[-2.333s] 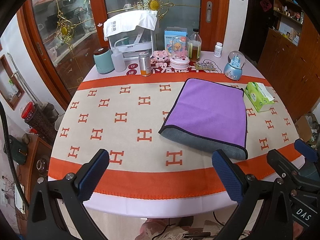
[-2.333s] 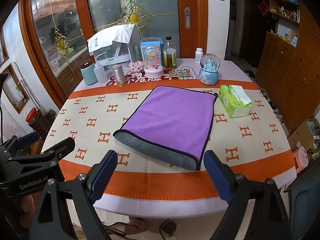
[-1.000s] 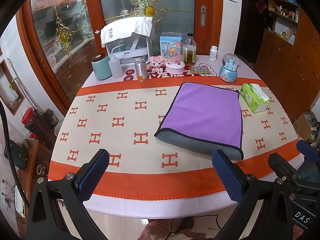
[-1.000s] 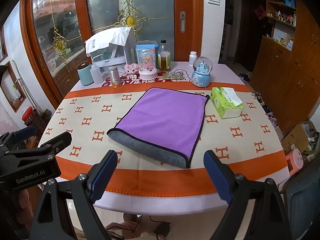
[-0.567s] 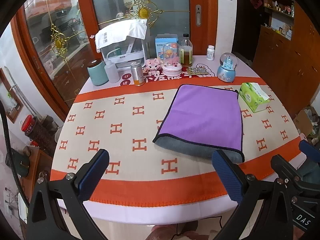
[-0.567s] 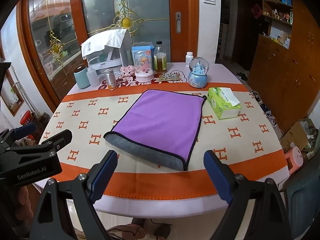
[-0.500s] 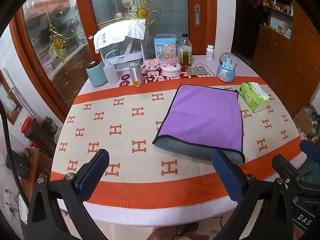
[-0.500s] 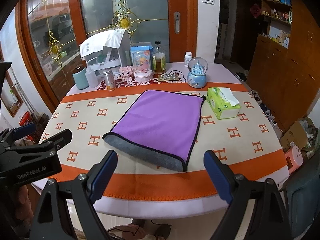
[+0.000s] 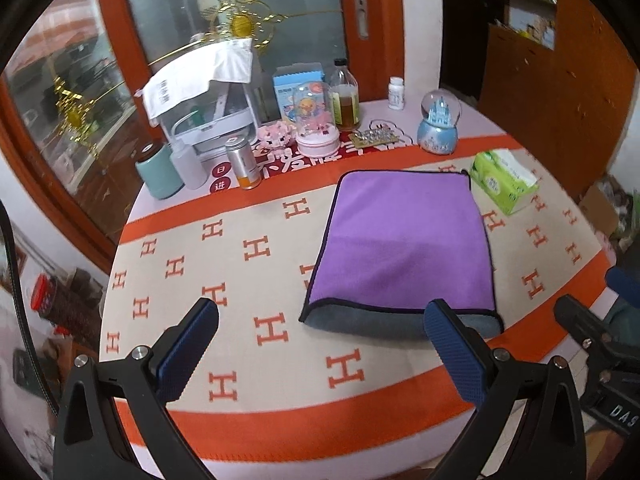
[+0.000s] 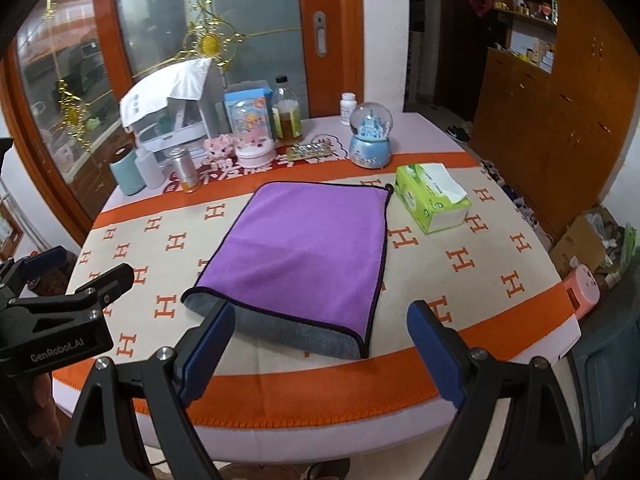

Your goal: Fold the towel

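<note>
A purple towel (image 9: 404, 240) with a black hem and a grey underside lies folded flat on the round table; it also shows in the right wrist view (image 10: 308, 248). Its folded grey edge faces me. My left gripper (image 9: 320, 344) is open and empty, held above the table's near edge, short of the towel. My right gripper (image 10: 320, 344) is open and empty, held just in front of the towel's near edge. The left gripper's body shows at the left of the right wrist view (image 10: 60, 312).
An orange-and-cream tablecloth (image 9: 240, 280) covers the table. A green tissue box (image 10: 432, 200) lies right of the towel. At the back stand a snow globe (image 10: 370, 136), bottles, a can (image 9: 244, 160), a teal cup (image 9: 158, 176) and a covered white rack (image 9: 208, 96).
Both grippers have risen and pulled back from the table over the frames, then tilted slightly. The towel has not moved. Both grippers stay open.
</note>
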A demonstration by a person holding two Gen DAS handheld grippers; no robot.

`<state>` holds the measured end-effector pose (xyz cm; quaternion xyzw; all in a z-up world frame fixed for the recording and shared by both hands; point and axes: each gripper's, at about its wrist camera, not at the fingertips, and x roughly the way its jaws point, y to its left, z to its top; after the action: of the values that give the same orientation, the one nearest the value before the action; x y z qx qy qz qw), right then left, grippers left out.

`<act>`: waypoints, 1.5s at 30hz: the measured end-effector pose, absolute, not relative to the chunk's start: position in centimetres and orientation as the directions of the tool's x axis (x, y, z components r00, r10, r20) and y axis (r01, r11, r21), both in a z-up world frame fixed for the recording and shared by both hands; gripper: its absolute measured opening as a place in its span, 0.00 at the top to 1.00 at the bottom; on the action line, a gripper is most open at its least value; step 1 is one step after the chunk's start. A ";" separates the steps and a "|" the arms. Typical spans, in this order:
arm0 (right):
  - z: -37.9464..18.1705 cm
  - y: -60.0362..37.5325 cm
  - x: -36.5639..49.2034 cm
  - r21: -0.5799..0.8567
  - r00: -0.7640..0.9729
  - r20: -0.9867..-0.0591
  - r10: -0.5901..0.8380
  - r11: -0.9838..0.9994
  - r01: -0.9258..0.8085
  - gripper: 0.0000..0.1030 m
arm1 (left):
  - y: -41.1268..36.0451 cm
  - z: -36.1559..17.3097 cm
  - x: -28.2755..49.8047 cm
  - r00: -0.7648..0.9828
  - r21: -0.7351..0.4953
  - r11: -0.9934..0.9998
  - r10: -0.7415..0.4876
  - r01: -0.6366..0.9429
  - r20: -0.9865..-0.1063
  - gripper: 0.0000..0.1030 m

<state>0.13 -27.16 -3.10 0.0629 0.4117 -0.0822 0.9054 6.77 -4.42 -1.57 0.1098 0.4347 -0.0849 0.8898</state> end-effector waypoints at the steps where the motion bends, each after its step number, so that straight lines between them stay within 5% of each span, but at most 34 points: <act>1: -3.4 -27.3 0.5 0.050 0.642 -0.760 -0.098 0.977 0.208 0.14 | -4.5 -2.0 7.4 0.602 0.128 0.958 -0.055 0.257 -0.797 0.01; 12: -9.5 -30.4 2.4 0.072 0.536 -0.838 -0.102 0.953 0.293 0.24 | -4.0 -8.5 14.5 0.433 0.043 0.896 -0.171 0.442 -0.885 0.01; 20: -15.1 -33.0 3.5 0.132 0.469 -0.883 0.010 0.965 0.228 0.40 | -2.2 -13.7 18.1 0.313 -0.065 0.794 -0.312 0.605 -0.897 0.02; 29: -18.2 -34.0 6.2 0.225 0.412 -0.893 0.183 0.973 0.057 0.52 | -0.6 -18.3 21.9 0.094 -0.279 0.711 -0.437 0.646 -0.895 0.14; 33: -19.0 -34.4 7.1 0.251 0.382 -0.896 0.226 0.968 0.017 0.58 | -1.5 -19.1 22.0 0.040 -0.293 0.670 -0.434 0.682 -0.900 0.26; 45: -20.8 -34.5 8.2 0.273 0.304 -0.913 0.273 0.961 -0.046 0.74 | -3.3 -20.8 21.2 -0.048 -0.298 0.591 -0.401 0.750 -0.915 0.36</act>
<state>8.20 -34.49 -20.78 0.0978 0.5816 0.0997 0.8014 21.24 -3.35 -20.82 0.1490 0.5843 -0.4271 0.6738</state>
